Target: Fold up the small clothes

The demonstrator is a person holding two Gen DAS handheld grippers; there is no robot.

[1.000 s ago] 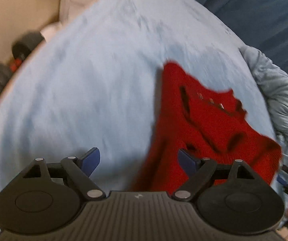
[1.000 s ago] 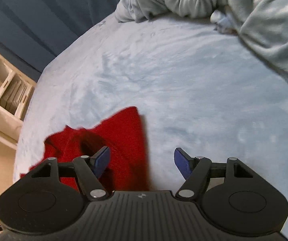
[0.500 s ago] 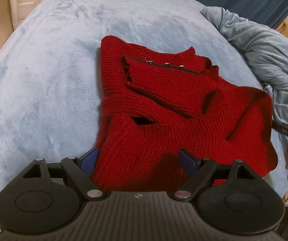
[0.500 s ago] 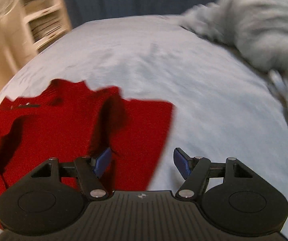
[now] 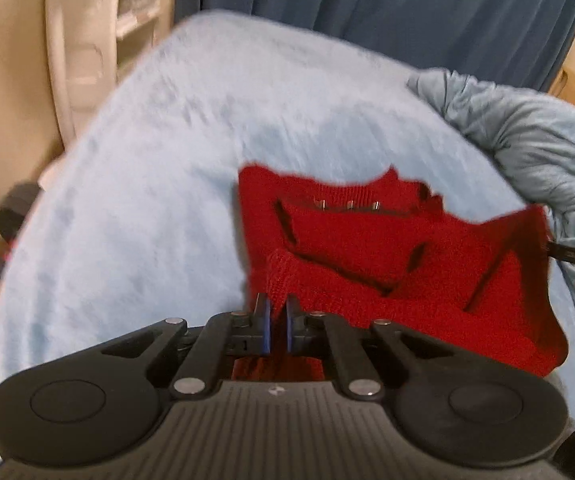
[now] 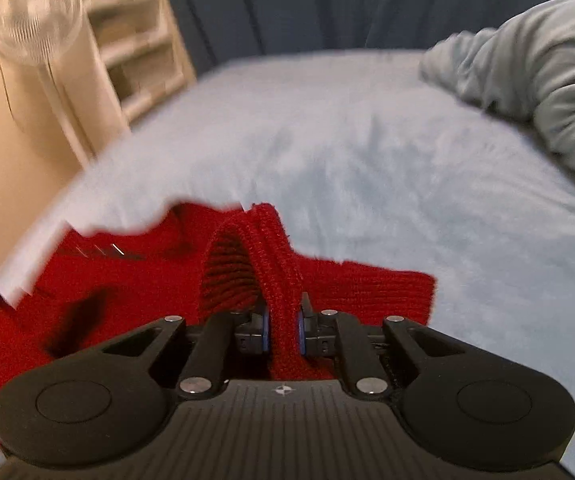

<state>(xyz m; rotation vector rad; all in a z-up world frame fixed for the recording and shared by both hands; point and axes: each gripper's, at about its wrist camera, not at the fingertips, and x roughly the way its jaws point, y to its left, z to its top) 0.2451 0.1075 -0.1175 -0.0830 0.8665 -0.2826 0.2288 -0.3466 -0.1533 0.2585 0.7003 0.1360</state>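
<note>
A red knit sweater (image 5: 387,256) lies partly folded on a light blue bed cover (image 5: 147,208), its small metal buttons near the far edge. My left gripper (image 5: 276,320) is shut on the sweater's near left edge, a fold of knit bunched above the jaws. In the right wrist view the sweater (image 6: 119,280) spreads to the left, and my right gripper (image 6: 282,332) is shut on a raised loop of its near edge. The right gripper's black tip shows in the left wrist view (image 5: 571,256), at the sweater's right side.
A rumpled grey-blue blanket (image 5: 535,152) is heaped at the bed's right side, also in the right wrist view (image 6: 539,92). Dark blue curtains (image 5: 407,12) hang behind. A white shelf unit (image 6: 135,44) and a fan (image 6: 33,12) stand left; dumbbells (image 5: 11,216) lie beside the bed.
Both grippers were open over the sweater's near edge. Both have now shut on the red knit and lifted its edge slightly.
</note>
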